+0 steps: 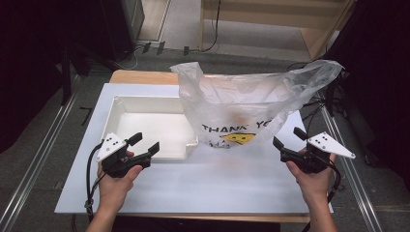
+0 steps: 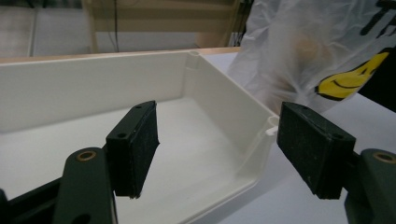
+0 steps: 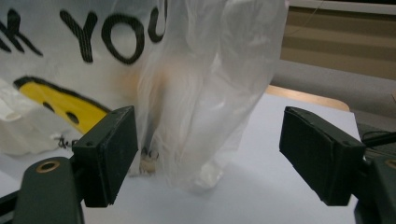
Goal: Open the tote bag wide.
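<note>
The left claw (image 1: 145, 143) stands with its jaws apart and nothing between them, above the near right corner of the white tray (image 1: 145, 104); the right claw (image 1: 288, 137) is likewise apart and empty, just beside the bag's right lower edge, not touching it; the clear plastic bag (image 1: 251, 104), printed "THANK YOU" with a yellow smiley, stands upright on the white bench (image 1: 217, 179), against the tray's right side; something orange shows dimly through it.

bright even overhead light, dark edges, soft focus.
</note>
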`<state>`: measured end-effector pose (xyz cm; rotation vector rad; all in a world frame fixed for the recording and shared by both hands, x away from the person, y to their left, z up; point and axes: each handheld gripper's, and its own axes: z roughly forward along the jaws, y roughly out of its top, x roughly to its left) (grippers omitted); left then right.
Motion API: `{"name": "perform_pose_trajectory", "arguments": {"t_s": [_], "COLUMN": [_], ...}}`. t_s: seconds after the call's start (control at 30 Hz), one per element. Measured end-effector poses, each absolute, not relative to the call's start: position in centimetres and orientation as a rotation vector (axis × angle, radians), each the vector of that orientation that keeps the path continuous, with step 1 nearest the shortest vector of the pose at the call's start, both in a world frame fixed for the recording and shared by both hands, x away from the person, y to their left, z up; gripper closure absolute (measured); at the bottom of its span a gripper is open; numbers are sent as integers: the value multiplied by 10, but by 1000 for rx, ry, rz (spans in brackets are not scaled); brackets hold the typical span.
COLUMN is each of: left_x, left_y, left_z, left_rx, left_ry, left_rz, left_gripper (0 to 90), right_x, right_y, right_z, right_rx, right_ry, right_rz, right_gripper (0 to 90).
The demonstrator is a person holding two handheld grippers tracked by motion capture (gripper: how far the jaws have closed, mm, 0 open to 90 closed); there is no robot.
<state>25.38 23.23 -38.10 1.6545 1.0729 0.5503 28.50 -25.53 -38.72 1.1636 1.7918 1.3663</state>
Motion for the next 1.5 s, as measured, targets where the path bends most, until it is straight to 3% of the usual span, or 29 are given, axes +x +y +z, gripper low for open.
{"name": "perform_pose_trajectory", "arguments": {"t_s": [0.5,0.7,0.73,0.77,0.8,0.87,0.93,0.97,1.0,1.1,1.13,1.17,1.2,1.23,1.33,1.5], "left_x": [275,283,285,286,289,293,296,298,299,304,305,305,306,306,305,305], "left_y": [175,161,159,157,155,151,146,145,144,145,146,146,146,146,145,145], "left_z": [-364,-361,-361,-360,-359,-356,-353,-353,-353,-356,-358,-359,-360,-361,-364,-368], "left_rx": [1718,1725,1724,1724,1722,1717,1722,1716,1716,1731,1737,1746,1754,1762,1775,1776], "left_ry": [937,919,914,907,894,879,878,891,899,921,918,918,913,906,897,892], "left_rz": [487,459,451,443,436,424,433,440,434,414,400,392,385,385,388,374], "left_gripper": [247,278,296,340,340,411,519,669,669,900,900,900,900,900,900,900], "right_x": [307,309,309,310,310,310,311,312,312,311,311,308,307,307,301,299], "right_y": [-256,-253,-252,-251,-251,-249,-248,-245,-245,-242,-242,-241,-241,-241,-236,-233], "right_z": [-383,-384,-384,-384,-384,-384,-384,-385,-385,-387,-388,-388,-387,-387,-380,-362], "right_rx": [1210,1163,1163,1160,1160,1169,1179,1167,1167,1157,1159,1172,1167,1167,1113,1087], "right_ry": [1793,1824,1820,1815,1815,1804,1798,1815,1815,1823,1819,1796,1792,1792,1778,1738], "right_rz": [1415,1444,1434,1429,1429,1416,1408,1402,1402,1392,1397,1418,1439,1439,1438,1468], "right_gripper": [276,622,685,808,808,900,900,900,900,900,900,711,592,592,336,182]}}
